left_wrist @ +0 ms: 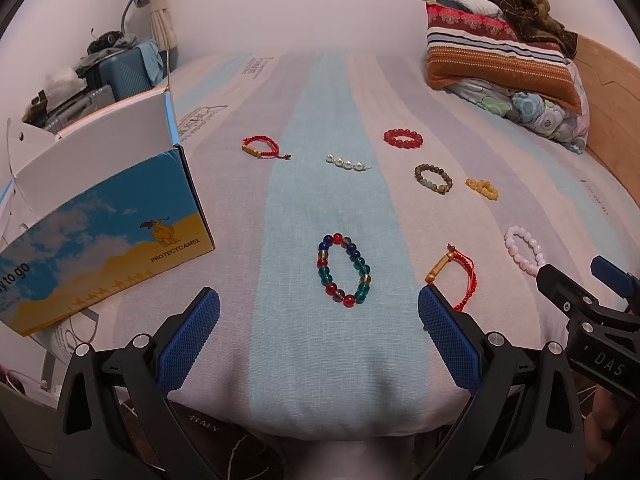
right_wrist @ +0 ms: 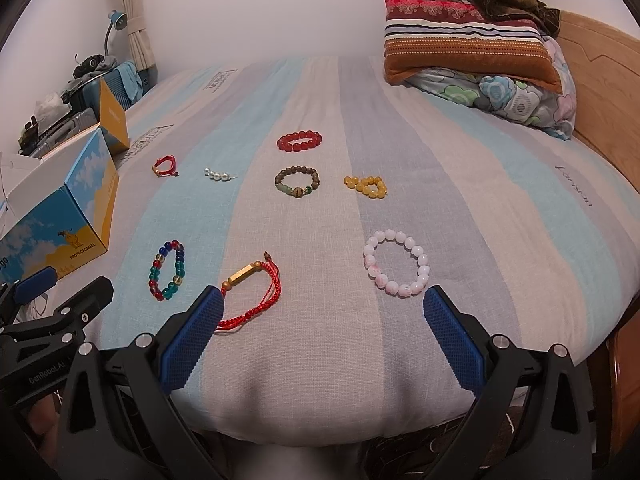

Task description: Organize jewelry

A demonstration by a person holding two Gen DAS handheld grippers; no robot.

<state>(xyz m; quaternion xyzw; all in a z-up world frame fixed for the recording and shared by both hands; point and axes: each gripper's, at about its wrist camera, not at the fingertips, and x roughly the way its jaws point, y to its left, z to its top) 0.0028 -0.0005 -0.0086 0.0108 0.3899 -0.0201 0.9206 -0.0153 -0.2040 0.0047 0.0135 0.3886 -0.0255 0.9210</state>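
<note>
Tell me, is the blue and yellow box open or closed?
Open. The box has its white flaps standing up, in the left wrist view.

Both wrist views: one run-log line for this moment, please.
stage: start | left gripper: open, empty | right gripper: open, empty | bracelets: eight loose on bed | box: open, left side

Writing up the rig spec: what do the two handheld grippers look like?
Both match. The left gripper and right gripper have black plastic linkage frames with silver pivot bolts and two fingers faced with blue cross-hatched textured pads. White lettering on the bodies: "GenRobot.AI" on the left gripper seen from the right wrist view, "DAS" on the right gripper seen from the left. No cables or sleeves visible.
</note>
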